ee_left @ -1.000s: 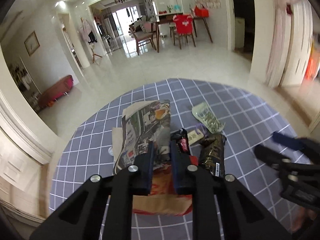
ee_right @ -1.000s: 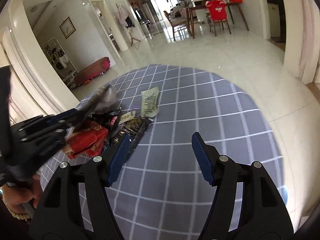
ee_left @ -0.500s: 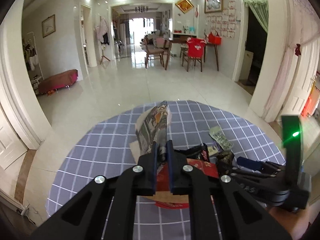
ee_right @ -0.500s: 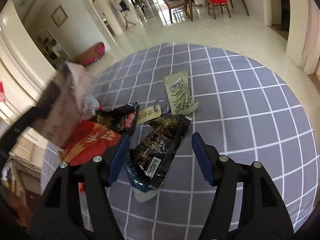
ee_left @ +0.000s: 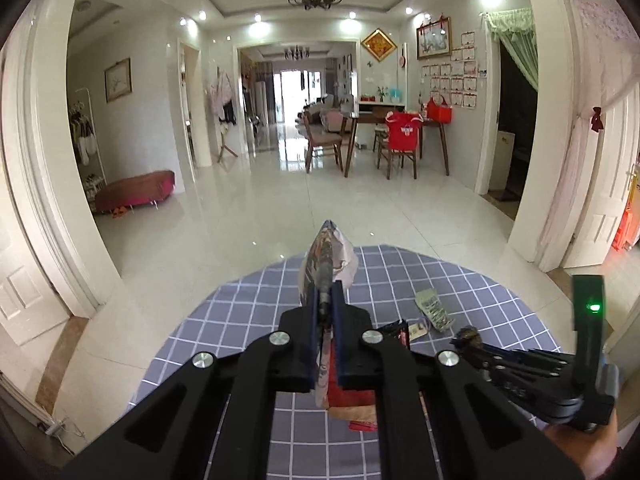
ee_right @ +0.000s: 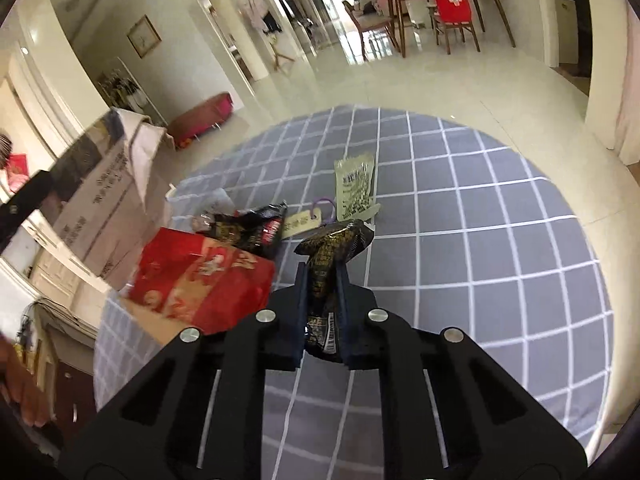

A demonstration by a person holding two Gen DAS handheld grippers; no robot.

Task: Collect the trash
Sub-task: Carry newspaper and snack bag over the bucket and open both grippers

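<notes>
Holding both catches clear of the checked tablecloth point(ee_right: 500, 240) is the job now: the left gripper point(ee_left: 325, 304) pinches a printed paper sheet point(ee_left: 330, 256) edge-on, raised above the table, and the right gripper point(ee_right: 322, 280) is clamped on a dark snack wrapper point(ee_right: 334, 244) (crinkly foil, likely to slip). Best to keep both pinches firm while carrying. A red packet point(ee_right: 200, 280), black wrapper point(ee_right: 256, 228), pale green sachet point(ee_right: 354, 190) and small tag point(ee_right: 302, 222) lie on the cloth, uncollected.

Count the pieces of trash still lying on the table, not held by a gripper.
4: red bag, black wrapper behind it, tag in the middle, green packet farthest back. More may hide behind the held paper.
</notes>
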